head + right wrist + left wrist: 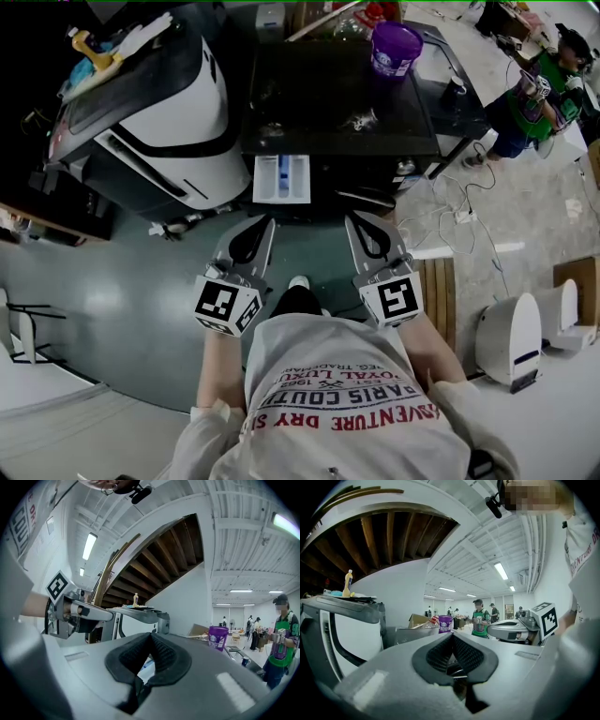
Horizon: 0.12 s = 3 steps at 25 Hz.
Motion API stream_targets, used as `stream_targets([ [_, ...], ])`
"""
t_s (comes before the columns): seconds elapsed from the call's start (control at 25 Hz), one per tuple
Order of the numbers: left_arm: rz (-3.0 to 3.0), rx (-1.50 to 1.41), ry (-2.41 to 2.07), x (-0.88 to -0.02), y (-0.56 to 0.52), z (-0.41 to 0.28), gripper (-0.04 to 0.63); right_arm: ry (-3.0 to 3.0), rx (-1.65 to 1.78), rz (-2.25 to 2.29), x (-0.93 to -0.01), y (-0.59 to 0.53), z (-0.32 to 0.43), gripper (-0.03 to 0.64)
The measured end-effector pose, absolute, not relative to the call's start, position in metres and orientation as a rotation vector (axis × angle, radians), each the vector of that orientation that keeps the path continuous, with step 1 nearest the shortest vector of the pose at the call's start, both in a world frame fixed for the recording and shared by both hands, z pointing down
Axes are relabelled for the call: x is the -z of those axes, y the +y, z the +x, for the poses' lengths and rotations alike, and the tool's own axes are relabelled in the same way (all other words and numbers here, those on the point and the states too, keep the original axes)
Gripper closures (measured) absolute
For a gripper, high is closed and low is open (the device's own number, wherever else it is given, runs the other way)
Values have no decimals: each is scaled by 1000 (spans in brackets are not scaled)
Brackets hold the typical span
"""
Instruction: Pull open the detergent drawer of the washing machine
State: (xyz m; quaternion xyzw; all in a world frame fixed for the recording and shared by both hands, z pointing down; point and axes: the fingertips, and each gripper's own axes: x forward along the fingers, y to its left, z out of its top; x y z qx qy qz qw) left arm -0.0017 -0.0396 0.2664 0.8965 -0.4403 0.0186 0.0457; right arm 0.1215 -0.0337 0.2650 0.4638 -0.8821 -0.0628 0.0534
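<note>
- Detergent drawer (pixel 281 178): white tray with a blue strip down its middle, standing out from the front of the dark washing machine (pixel 328 103).
- Left gripper (pixel 267 225): jaws together, empty. The drawer is near at its 12 o'clock, not touching.
- Right gripper (pixel 352 220): jaws together, empty. The drawer is at its 10 o'clock, not touching.

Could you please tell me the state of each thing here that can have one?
Detergent drawer: pulled out, open.
Left gripper: jaws shut, empty, apart from the drawer.
Right gripper: jaws shut, empty, apart from the drawer.
Purple bucket: upright on the washing machine.
</note>
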Motion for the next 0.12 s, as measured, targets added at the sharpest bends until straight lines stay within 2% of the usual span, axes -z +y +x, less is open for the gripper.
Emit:
stream_targets([
  [0.12, 2737, -53, -1343, -267, -44, -2, 594, -2681, 196, 1409, -266, -37, 121, 617],
])
